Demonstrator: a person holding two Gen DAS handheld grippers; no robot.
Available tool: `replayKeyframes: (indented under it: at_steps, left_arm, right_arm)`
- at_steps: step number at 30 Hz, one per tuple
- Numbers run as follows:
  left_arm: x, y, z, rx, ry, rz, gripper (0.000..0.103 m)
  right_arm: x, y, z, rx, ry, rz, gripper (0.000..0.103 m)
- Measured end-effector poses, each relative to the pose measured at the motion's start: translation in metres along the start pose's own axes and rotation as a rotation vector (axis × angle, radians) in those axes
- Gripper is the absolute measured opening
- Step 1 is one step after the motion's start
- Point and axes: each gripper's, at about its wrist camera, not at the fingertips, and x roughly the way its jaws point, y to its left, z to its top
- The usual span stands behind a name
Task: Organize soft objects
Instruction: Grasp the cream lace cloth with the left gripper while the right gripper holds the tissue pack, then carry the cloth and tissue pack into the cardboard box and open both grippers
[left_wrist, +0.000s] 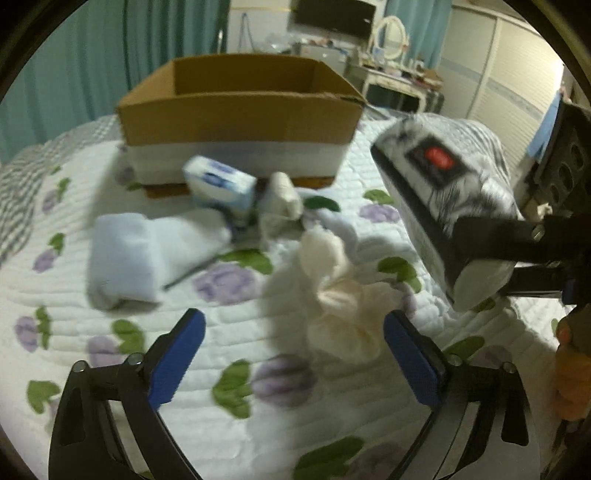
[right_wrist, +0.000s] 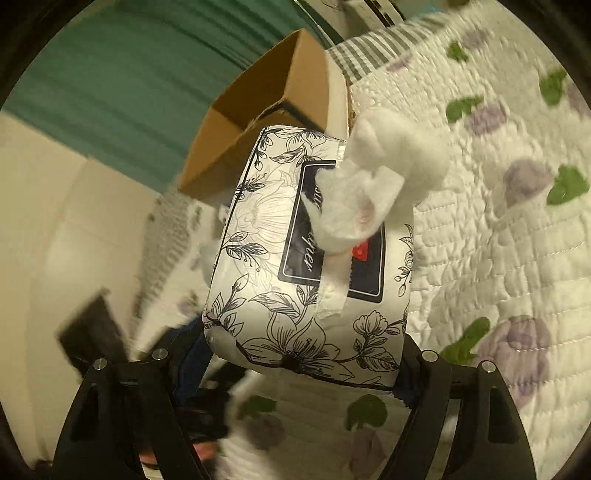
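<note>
Right wrist view: tissue pack (right_wrist: 295, 266) filling mid-frame, clamped at its near end between the right gripper (right_wrist: 303, 365) fingers, long axis running away from the fingers toward the open cardboard box (right_wrist: 258, 122) at upper centre; loose tissue (right_wrist: 373, 192) sticking up out of the pack's slit, toward upper right. Pack held off the floral quilt (right_wrist: 480, 258), near the box's closest corner, not yet over the opening by the look of it. Left wrist view: same pack at right of frame, tilted, nose pointing up-left toward the box; left gripper (left_wrist: 295, 354) with blue pads wide apart, holding nothing, low at bottom centre. Cream fabric bundle (left_wrist: 343, 306) lying just ahead of the right-hand pad, closest of the soft things to that gripper; folded white towel (left_wrist: 133, 254) at left centre, small blue-and-white pack (left_wrist: 221, 188) and a pale roll (left_wrist: 282, 195) right against the box front. Hard to make out: everything blurred; box interior mostly hidden behind its front wall; right fingertips buried under the pack; label text only partly legible.
</note>
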Motion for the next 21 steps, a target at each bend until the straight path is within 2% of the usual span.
replayKeyframes:
  at_steps: [3, 6, 8, 9, 11, 14, 21]
  left_arm:
    - [0.015, -0.013, 0.004, 0.026, 0.036, -0.022, 0.095]
    - [0.03, -0.02, 0.008, 0.044, 0.062, -0.056, 0.079]
    - [0.04, -0.025, 0.01, 0.058, 0.091, -0.095, 0.047]
    - [0.044, -0.027, 0.01, 0.067, 0.102, -0.106, 0.044]
    - [0.042, -0.024, 0.007, 0.079, 0.101, -0.093, 0.029]
    - [0.021, -0.007, 0.004, 0.055, 0.08, -0.116, 0.025]
    - [-0.041, 0.035, 0.004, 0.03, -0.003, -0.058, 0.024]
  right_arm:
    - [-0.009, -0.003, 0.01, 0.001, -0.015, -0.005, 0.079]
    - [-0.011, -0.001, 0.014, -0.006, -0.013, 0.032, 0.08]
    - [-0.015, -0.009, 0.011, -0.002, -0.018, 0.034, 0.08]
    - [-0.015, -0.01, 0.012, 0.0, -0.021, 0.023, 0.08]
    - [-0.017, -0.016, 0.008, 0.001, -0.028, -0.015, 0.08]
    - [-0.02, -0.013, 0.001, -0.027, -0.042, -0.092, 0.08]
    - [-0.028, 0.025, -0.019, -0.177, -0.092, -0.27, 0.08]
